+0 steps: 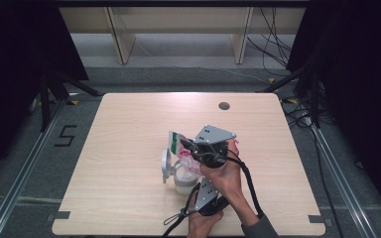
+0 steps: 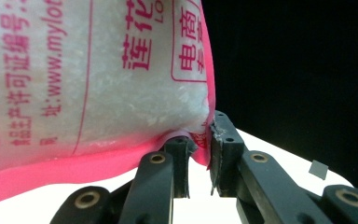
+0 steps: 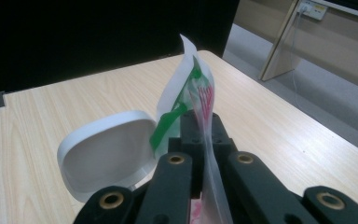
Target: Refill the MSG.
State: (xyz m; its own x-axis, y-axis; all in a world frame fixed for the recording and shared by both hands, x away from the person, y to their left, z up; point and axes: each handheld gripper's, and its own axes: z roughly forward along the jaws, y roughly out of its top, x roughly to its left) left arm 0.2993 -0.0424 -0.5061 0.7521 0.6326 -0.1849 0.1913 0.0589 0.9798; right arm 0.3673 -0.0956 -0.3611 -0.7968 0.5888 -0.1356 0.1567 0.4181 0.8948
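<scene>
- Plastic bag (image 1: pixel 179 147) with pink and green print and white granular contents, held above the middle of the wooden table (image 1: pixel 124 148), tilted over an open white container (image 1: pixel 184 181).
- Container resting on the tabletop, just below the bag; hinged lid (image 1: pixel 165 165) swung open and standing upright at its left side.
- Right gripper (image 1: pixel 191 147): jaws fully closed on the thin upper edge of the bag, film pinched flat between the pads in the right gripper view.
- Left gripper (image 2: pixel 198 140): jaws nearly closed, clamping the pink bottom seam at a corner of the bag.
- Both hands (image 1: pixel 223 173) entering from the near edge of the table, right forearm crossing above the left.
- Round grommet hole (image 1: pixel 223 105) near the far table edge, well apart from the bag.
</scene>
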